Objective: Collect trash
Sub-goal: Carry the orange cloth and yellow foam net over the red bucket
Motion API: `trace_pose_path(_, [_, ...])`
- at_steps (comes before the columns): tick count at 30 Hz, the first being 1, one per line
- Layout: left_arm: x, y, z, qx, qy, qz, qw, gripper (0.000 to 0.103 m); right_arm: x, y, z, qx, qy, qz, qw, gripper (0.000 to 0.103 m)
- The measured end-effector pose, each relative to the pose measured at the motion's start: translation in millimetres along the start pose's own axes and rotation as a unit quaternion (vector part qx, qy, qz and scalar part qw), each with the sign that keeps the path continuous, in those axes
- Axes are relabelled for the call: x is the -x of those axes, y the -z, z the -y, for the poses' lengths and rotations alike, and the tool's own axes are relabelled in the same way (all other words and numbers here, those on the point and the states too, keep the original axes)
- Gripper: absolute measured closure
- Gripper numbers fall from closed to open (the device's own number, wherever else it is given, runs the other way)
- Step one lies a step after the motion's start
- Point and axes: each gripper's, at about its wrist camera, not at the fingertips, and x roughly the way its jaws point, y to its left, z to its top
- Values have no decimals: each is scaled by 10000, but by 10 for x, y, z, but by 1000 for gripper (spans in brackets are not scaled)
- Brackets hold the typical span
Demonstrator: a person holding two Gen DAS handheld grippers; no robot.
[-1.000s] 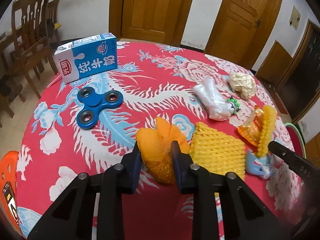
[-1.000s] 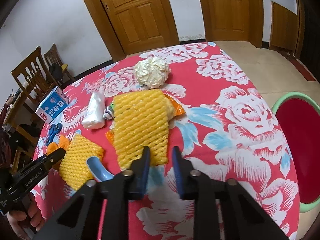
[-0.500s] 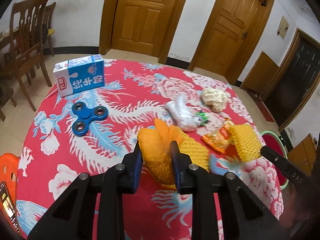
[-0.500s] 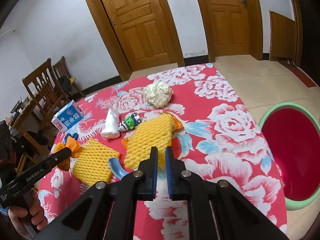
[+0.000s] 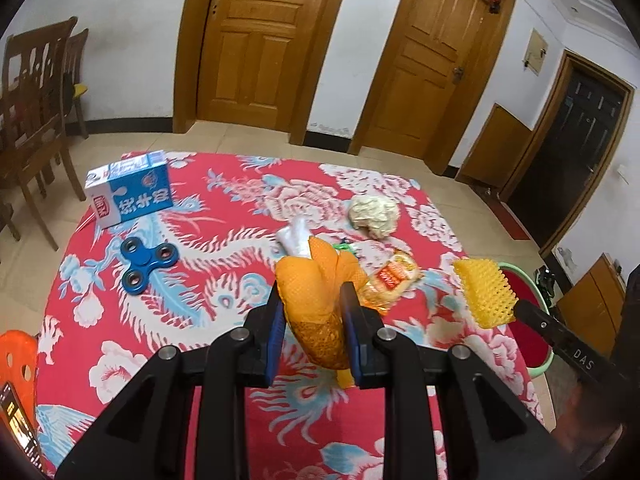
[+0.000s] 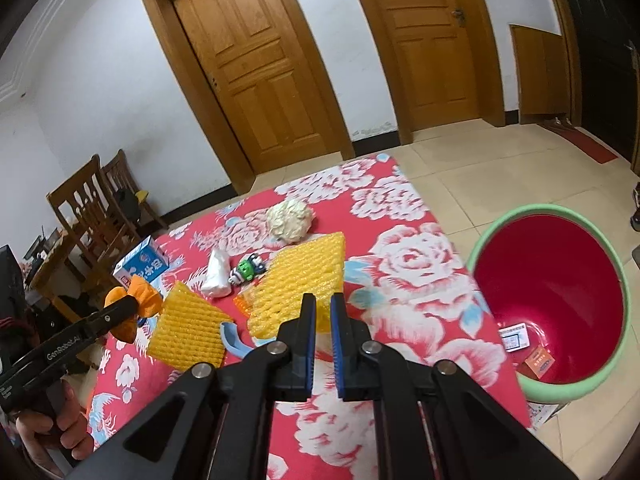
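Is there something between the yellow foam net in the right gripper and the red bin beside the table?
Nothing visible blocks it. The right gripper holds the yellow foam net above the tablecloth, and the red bin stands open past the table's edge.
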Motion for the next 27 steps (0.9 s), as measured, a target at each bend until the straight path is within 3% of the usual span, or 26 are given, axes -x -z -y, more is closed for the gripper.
trace_pose_path(13, [36, -54, 400, -308, 346, 25, 9989, 77, 314, -13, 366, -328, 242, 290, 9987, 94])
trace_pose_path(27, [-177, -95, 989, -723, 738, -141, 9946, 77, 556, -3, 862, -761, 580, 525, 9940, 94])
